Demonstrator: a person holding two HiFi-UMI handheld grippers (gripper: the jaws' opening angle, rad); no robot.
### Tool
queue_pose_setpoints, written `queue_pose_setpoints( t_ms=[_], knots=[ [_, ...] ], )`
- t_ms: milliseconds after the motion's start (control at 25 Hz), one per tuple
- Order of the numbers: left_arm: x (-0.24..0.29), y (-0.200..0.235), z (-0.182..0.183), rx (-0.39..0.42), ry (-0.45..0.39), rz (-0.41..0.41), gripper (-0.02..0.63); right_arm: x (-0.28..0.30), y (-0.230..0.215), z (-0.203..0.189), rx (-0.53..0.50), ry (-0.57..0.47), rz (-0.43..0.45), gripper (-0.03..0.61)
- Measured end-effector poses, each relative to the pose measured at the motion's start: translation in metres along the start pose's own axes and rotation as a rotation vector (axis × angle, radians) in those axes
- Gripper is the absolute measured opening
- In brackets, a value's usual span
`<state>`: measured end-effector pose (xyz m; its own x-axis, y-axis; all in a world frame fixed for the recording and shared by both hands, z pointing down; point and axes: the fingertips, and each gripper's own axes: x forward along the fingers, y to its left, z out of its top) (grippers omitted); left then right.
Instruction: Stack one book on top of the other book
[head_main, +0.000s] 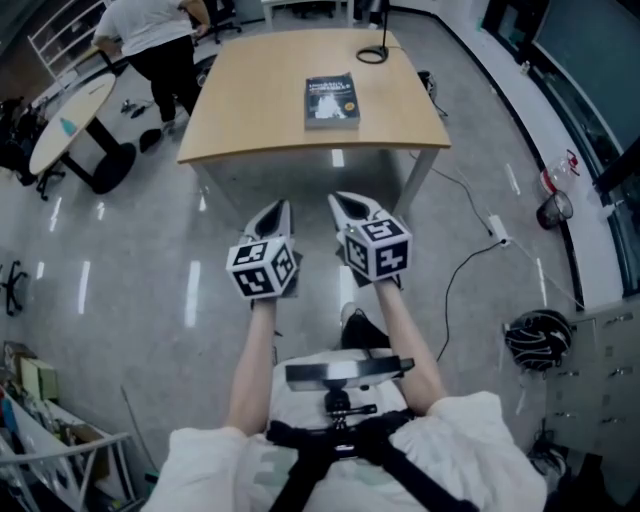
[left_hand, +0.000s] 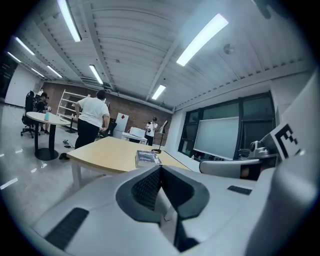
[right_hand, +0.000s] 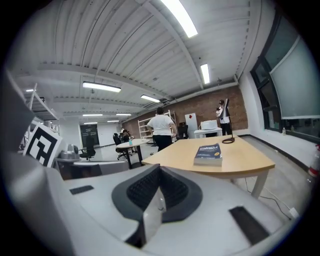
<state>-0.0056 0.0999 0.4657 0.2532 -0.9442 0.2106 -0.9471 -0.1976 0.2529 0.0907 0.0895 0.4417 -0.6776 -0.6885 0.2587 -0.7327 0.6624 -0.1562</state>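
Note:
A dark-blue book (head_main: 331, 100) lies flat on the light wooden table (head_main: 260, 110), right of its middle. It shows as a thick block (right_hand: 208, 154) in the right gripper view and sits beyond the jaw tips (left_hand: 147, 159) in the left gripper view. I cannot tell whether it is one book or two stacked. My left gripper (head_main: 279, 210) and right gripper (head_main: 346, 204) hover side by side over the floor, short of the table's near edge, both pointing at the book. Both are shut with nothing between the jaws (left_hand: 161, 168) (right_hand: 159, 168).
A black lamp base (head_main: 372, 53) stands at the table's far edge. A person in a white shirt (head_main: 150, 28) stands at the far left by a round table (head_main: 68, 122). A cable and power strip (head_main: 496, 231) lie on the floor right of the table leg (head_main: 418, 182).

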Motion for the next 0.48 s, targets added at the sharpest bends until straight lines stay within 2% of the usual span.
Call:
queue_pose_setpoints(
  t_ms=[240,480],
  knots=[
    [-0.032,-0.032,-0.006,0.020,0.006,-0.021,0.015,-0.045,0.018,-0.018,0.012,0.011,-0.003,0.002],
    [-0.064,-0.070,-0.013,0.032,-0.013,-0.033,0.015,-0.103,0.018,-0.025,0.075,-0.045,-0.035,0.001]
  ],
)
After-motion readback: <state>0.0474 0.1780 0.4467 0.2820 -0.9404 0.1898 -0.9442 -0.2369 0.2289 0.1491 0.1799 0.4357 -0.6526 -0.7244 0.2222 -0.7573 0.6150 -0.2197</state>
